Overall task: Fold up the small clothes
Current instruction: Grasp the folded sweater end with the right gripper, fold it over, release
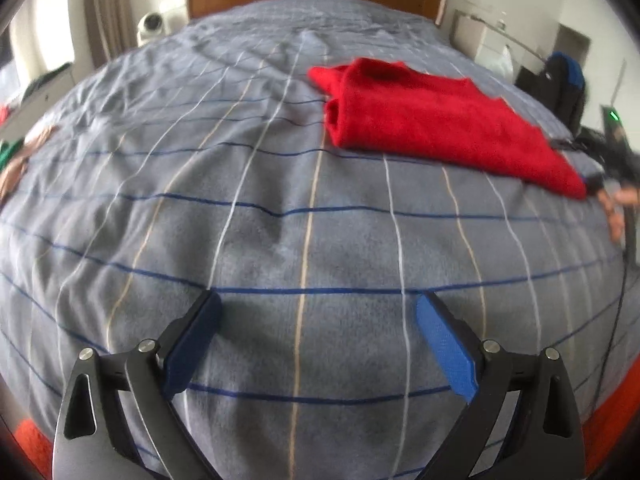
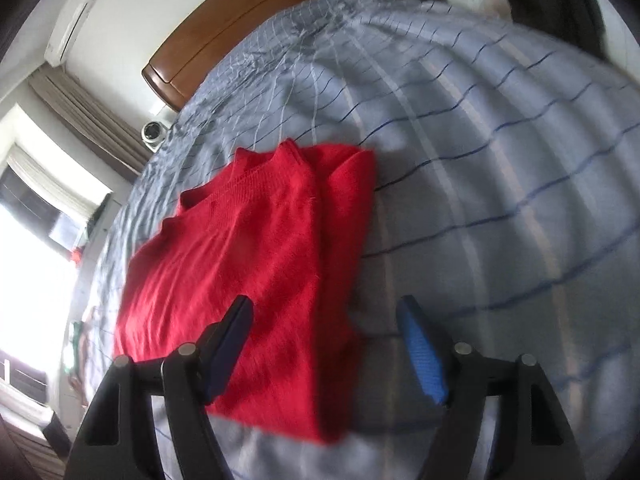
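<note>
Red knit garment: a small sweater, already folded lengthwise, is seen lying flat on the bed; the neckline points away from the right gripper's fingers.
Material judgement: soft, fuzzy and limp; judged light, not fragile, and likely to sag and slide apart in layers if lifted by one thickness only.
Right gripper: fingers stand wide, with nothing pressed between them; the near hem of the garment lies under and between them, the dark finger over the red cloth, the blue finger over bare bedding just beside the folded edge.
Left gripper: fingers stand wide and empty above striped bedding; the garment lies well ahead of them and off to the blue finger's side.
Recommended hold: the near hem corners, all layers pinched together, one corner per gripper.
Risk: a grip on the top layer alone is judged likely to undo the fold.
Bedding: grey, checked with thin lines, wrinkled; some drag on the knit is expected.
</note>
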Demonstrator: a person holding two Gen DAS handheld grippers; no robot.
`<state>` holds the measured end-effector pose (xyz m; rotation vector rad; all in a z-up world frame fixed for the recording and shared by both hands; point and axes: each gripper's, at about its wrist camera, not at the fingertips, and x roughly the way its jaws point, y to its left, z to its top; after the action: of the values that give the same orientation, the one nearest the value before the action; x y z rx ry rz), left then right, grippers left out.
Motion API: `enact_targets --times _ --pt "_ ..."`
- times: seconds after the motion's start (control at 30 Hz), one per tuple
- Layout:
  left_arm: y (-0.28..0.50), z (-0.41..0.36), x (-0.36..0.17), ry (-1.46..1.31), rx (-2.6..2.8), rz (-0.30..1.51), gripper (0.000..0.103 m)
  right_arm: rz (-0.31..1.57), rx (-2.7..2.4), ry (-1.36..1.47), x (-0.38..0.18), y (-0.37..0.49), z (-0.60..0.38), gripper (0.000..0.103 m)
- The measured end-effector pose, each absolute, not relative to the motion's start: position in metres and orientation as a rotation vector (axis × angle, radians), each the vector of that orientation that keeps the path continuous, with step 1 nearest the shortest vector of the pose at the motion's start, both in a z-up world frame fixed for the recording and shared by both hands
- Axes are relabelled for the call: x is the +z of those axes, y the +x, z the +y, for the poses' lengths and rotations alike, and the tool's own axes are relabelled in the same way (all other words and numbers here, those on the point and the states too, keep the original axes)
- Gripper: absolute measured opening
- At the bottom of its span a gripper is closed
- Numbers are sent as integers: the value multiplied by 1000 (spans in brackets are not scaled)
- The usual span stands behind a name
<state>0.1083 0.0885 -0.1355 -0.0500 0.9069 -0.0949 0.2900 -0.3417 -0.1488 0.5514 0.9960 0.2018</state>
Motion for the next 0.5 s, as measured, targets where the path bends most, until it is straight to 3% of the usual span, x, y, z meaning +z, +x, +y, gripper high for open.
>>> enact_targets --times 0.07,0.13,0.17,0.5 --pt "106 90 -136 -48 -108 891 98 1018 170 567 -159 298 -337 77" --pt "103 93 -138 -62 -124 880 98 1015 155 576 -160 301 -333 46" --pt "100 95 -138 -65 -132 872 98 1022 157 591 -158 302 -332 9" --pt "101 107 -132 -117 -142 846 98 870 372 504 -32 308 -241 9"
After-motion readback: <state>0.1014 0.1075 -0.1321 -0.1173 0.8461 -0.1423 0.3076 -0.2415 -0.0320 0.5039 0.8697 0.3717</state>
